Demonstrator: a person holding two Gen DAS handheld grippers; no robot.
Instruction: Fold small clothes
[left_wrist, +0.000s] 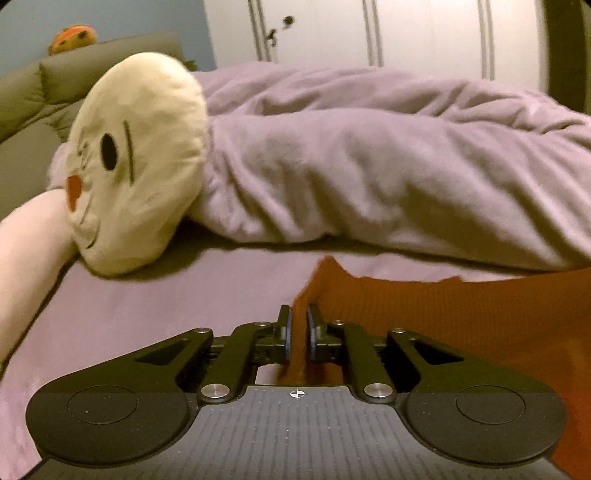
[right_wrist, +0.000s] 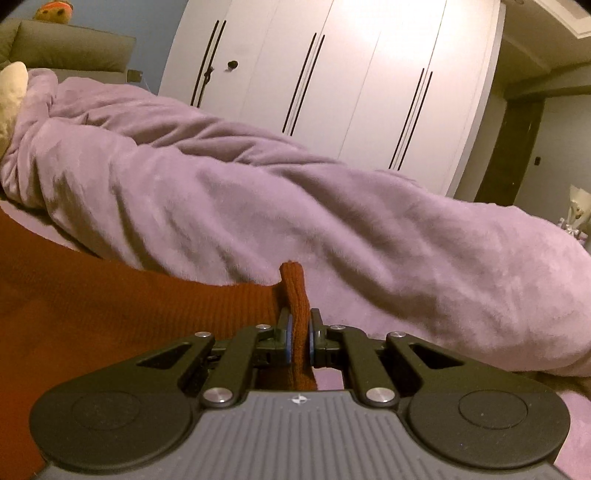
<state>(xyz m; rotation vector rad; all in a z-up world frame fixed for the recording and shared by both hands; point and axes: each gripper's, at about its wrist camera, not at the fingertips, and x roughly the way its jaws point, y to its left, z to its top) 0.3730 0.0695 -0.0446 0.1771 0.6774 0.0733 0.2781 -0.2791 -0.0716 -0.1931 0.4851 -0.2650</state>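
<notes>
Both wrist views look low across the bed (left_wrist: 147, 295), close behind each tool, sharing the lilac blanket (right_wrist: 258, 192) and wardrobe (right_wrist: 332, 74)

The knitted garment (left_wrist: 424, 306) is rust-orange with fine ribbing. Bed sheet (left_wrist: 166, 314) and rumpled blanket (left_wrist: 369, 166) are pale lilac. The plush toy (left_wrist: 140, 158) is cream with a black eye and an orange-red nose. The wardrobe (right_wrist: 332, 74) is white with dark handles.
</notes>
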